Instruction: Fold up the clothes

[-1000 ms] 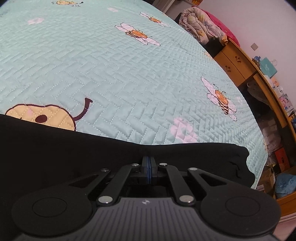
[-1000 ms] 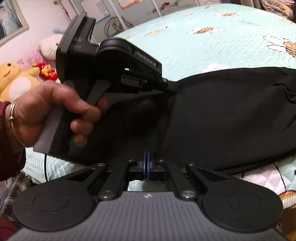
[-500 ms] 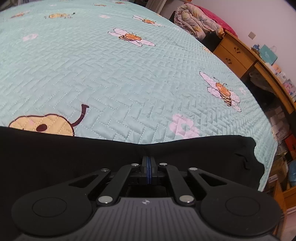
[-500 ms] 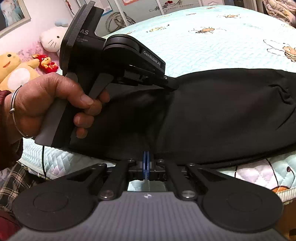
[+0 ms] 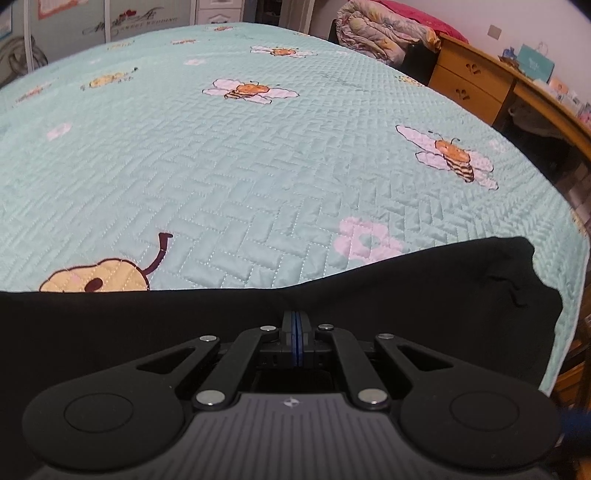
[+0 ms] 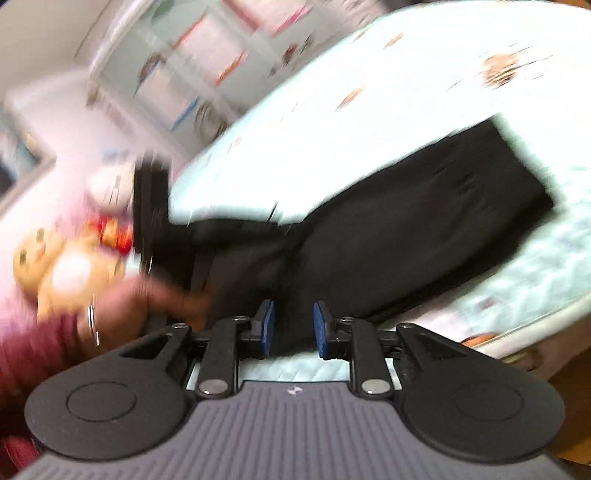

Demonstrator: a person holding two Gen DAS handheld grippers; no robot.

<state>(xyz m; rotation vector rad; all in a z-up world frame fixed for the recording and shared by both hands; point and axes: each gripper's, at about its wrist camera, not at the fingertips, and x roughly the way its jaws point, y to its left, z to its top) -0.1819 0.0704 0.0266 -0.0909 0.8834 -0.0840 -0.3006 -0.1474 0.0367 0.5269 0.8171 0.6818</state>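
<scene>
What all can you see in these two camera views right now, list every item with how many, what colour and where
black garment: one, black, lying along the near edge of the bed
quilted bedspread: one, pale teal with bee, flower and pear motifs, covering the bed
rolled duvet: one, cream and pink, beyond the bed's far corner
wooden desk: one, orange-brown, along the wall beside the bed
plush toys: blurred, yellow, white and red, by the pink wall; count unclear
left gripper: one, black with blue pads, shut on the garment's edge
right gripper: one, black with blue pads, jaws opening, nothing pressed between them
person's hand: one, with bangle, holding the left gripper
</scene>
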